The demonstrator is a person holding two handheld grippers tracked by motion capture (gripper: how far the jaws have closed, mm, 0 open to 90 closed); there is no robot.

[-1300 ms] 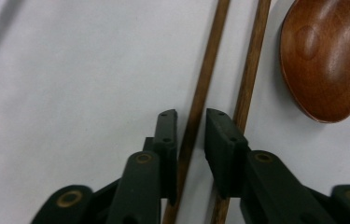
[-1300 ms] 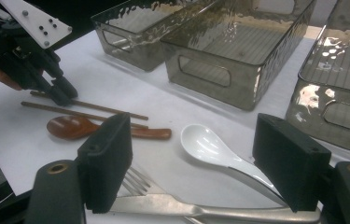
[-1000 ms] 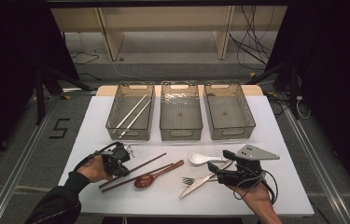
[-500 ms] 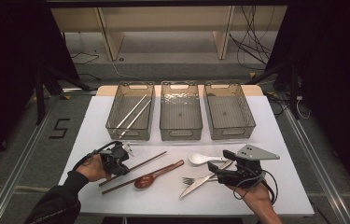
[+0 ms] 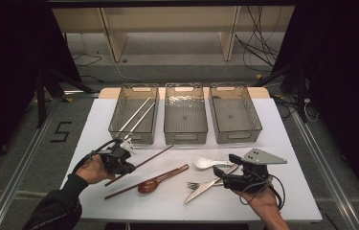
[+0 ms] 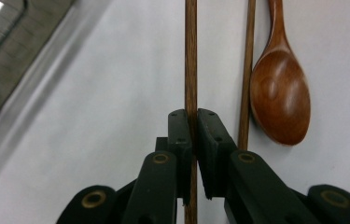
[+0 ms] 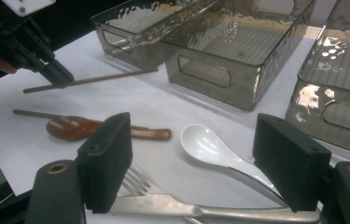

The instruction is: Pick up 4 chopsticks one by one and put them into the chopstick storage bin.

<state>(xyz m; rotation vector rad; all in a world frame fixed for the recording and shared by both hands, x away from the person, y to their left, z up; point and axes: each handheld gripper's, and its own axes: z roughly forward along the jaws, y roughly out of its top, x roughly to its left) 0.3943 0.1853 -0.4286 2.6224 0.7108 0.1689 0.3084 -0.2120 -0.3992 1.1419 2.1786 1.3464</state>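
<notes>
Two slim brown wooden chopsticks [image 5: 139, 165], one clamped in left gripper [image 6: 192, 140] jaws; right gripper [image 7: 191, 163] jaws wide over steel fork [image 5: 201, 184]; three ribbed smoky plastic bins [image 5: 185, 115] far on white table [image 5: 282, 143].

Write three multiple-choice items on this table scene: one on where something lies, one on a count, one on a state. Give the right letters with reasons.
1. Where do the two metal chopsticks lie?
A. In the left bin
B. In the middle bin
C. On the table beside the fork

2. How many clear bins stand in a row on the table?
A. Two
B. Three
C. Four

3. What is the left claw doing?
A. Standing open over the wooden spoon
B. Shut on a white spoon
C. Shut on a wooden chopstick

Answers:
1. A: the high view shows both slanting inside the left bin.
2. B: the left, middle bin and right bin sit side by side.
3. C: in the left gripper view its pads pinch the wooden chopstick, with the other chopstick and the wooden spoon lying beside it.
</notes>
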